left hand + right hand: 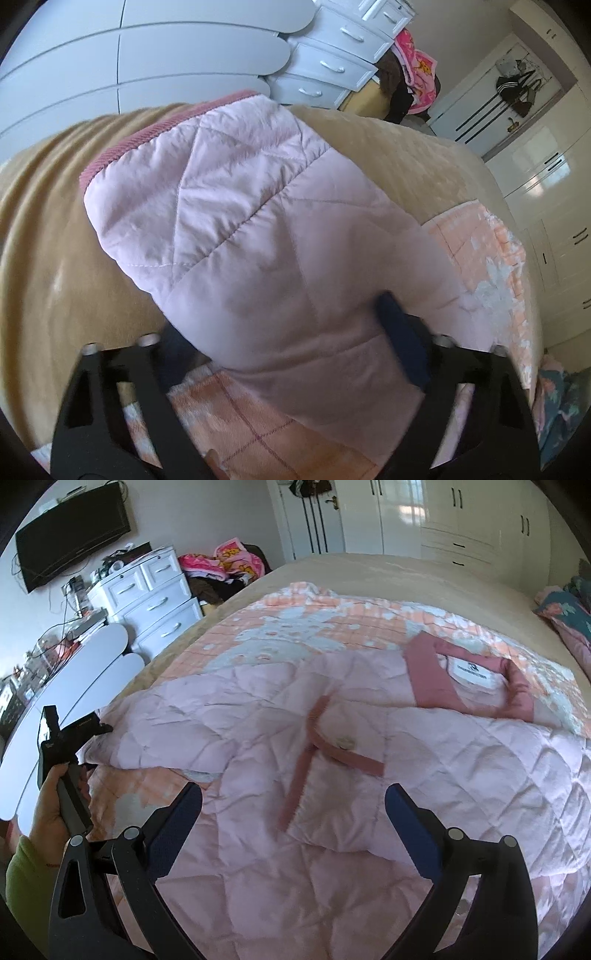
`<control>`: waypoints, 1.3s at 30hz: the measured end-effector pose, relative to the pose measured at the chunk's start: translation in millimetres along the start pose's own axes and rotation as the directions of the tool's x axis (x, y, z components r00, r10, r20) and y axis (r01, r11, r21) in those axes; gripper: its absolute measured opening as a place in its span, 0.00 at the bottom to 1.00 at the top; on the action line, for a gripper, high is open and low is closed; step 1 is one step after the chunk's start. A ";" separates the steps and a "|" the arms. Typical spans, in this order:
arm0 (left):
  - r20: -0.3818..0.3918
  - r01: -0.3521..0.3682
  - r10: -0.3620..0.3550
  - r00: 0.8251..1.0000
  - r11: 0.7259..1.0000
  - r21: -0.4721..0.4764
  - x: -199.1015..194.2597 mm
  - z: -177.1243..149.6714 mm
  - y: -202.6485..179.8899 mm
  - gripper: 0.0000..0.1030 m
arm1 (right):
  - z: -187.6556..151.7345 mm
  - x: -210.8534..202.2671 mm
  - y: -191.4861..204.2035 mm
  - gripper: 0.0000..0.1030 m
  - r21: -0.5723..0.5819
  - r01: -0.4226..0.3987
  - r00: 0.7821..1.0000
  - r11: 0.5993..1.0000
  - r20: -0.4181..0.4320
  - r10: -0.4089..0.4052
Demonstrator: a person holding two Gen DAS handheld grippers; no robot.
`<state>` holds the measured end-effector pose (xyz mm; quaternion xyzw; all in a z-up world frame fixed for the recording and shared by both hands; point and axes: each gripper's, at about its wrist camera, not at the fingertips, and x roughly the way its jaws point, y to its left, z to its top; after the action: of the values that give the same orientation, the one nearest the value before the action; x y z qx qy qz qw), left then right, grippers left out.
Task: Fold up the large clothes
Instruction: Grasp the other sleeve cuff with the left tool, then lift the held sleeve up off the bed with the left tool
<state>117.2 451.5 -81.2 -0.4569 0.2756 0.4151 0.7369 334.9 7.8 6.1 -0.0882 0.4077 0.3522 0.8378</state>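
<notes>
A pale pink quilted jacket [369,738] with dusty-rose trim lies spread on the bed, collar and label [469,672] at the far right. My right gripper [293,805] is open and empty, just above the jacket's front by the rose placket strip [303,760]. My left gripper [280,317] has its jaws wide apart with the jacket's sleeve [240,206] lying between them; the rose cuff [147,136] points away. The left finger is largely hidden under the fabric. The left gripper also shows at the sleeve end in the right wrist view [96,746].
The bed has a peach patterned quilt [280,627] over a tan sheet [55,258]. White drawers [155,605], a white headboard-like panel [74,679], piled clothes [225,565], wardrobes [461,520] and floral pillows [565,609] surround it.
</notes>
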 end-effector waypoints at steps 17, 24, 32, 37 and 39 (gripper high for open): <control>0.205 0.218 -0.261 0.944 0.954 0.207 -110.9 4.8 -71.1 0.11 | -21.4 -42.3 -24.4 0.96 0.062 -0.016 0.999 0.998 0.052 0.013; 0.268 0.234 -0.323 0.907 0.919 0.317 -154.6 -11.1 -107.5 0.11 | -34.8 -62.8 -41.9 0.96 0.083 0.002 0.997 0.997 0.071 -0.008; 0.294 0.272 -0.418 0.859 0.861 0.429 -197.7 -36.6 -141.5 0.11 | -47.8 -84.4 -71.5 0.96 0.112 0.050 0.995 0.992 0.078 -0.059; 0.281 0.303 -0.472 0.836 0.823 0.480 -213.1 -51.1 -155.8 0.10 | -51.7 -96.3 -85.9 0.96 0.135 0.058 0.993 0.989 0.091 -0.071; 0.270 0.323 -0.495 0.826 0.807 0.494 -219.1 -55.7 -160.9 0.10 | -52.2 -99.9 -89.5 0.96 0.137 0.061 0.993 0.989 0.095 -0.075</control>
<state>144.4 284.1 138.4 -0.2423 0.1016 0.2537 0.9309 319.8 -132.6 34.1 -0.0280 0.3849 0.2992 0.8727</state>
